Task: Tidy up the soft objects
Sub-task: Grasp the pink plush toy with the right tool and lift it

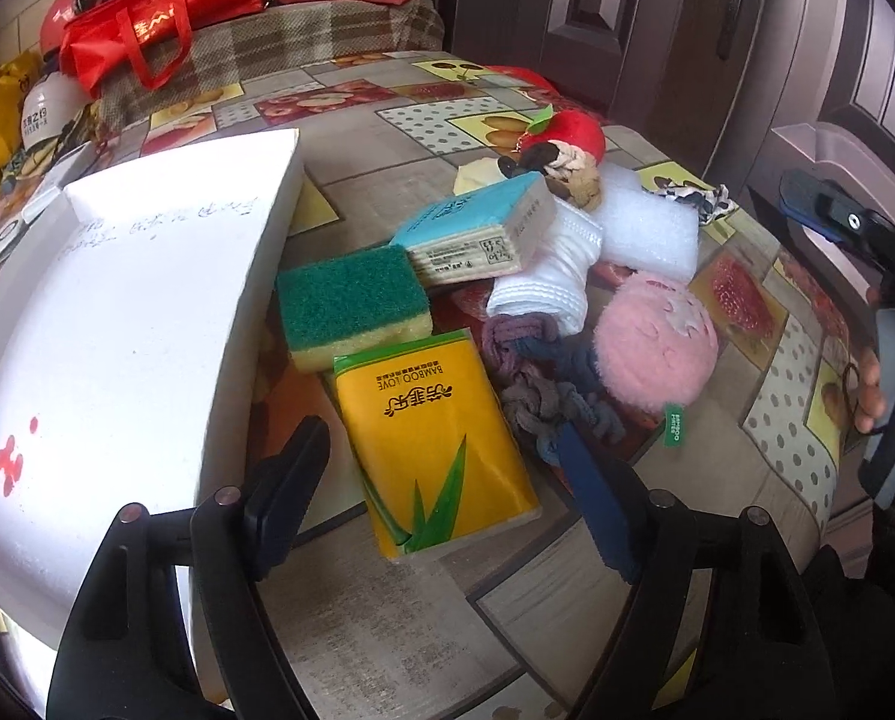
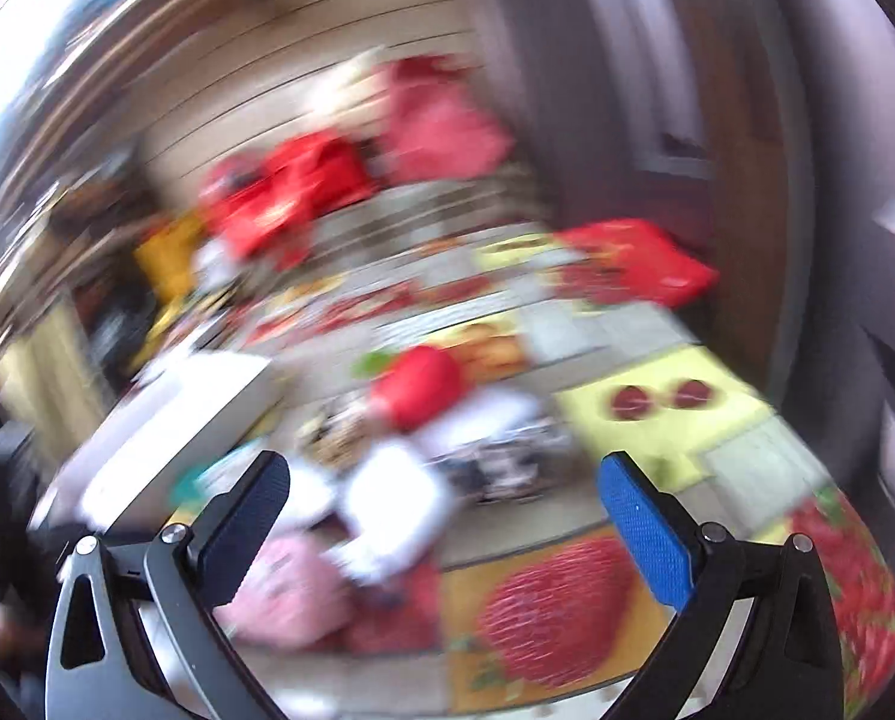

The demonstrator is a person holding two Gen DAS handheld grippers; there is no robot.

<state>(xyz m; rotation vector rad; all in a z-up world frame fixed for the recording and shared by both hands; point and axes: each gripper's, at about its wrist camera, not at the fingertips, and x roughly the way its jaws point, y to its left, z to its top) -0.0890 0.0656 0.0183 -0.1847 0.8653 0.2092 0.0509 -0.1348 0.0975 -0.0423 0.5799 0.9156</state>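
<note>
While its two dark ribbed fingers stand wide apart and grip nothing, the left gripper (image 1: 447, 492) hovers over the glossy yellow plastic-wrapped tissue pack (image 1: 432, 444), which lies flat on the fruit-patterned tablecloth (image 1: 765, 408). Just behind that pack sits a rectangular sponge with a coarse green scouring top and yellow foam base (image 1: 351, 306), close beside the wall of a smooth white foam box (image 1: 123, 324). Behind the pack and to the right lies a blue-topped paper tissue pack (image 1: 477, 234), leaning on a ribbed white folded cloth (image 1: 558, 276). Right of the yellow pack lie a knotted grey-purple rope (image 1: 537, 384) and a fluffy round pink plush (image 1: 657, 342); farther back are a translucent white foam block (image 1: 651, 228) and a red apple-shaped plush (image 1: 570, 135). The right wrist view is heavily motion-blurred: the right gripper (image 2: 444, 516), with textured blue pads (image 2: 645, 528), is spread wide and empty above the same pile, where only the red plush (image 2: 417, 384) and pink plush (image 2: 285, 594) can be made out as blobs.
</note>
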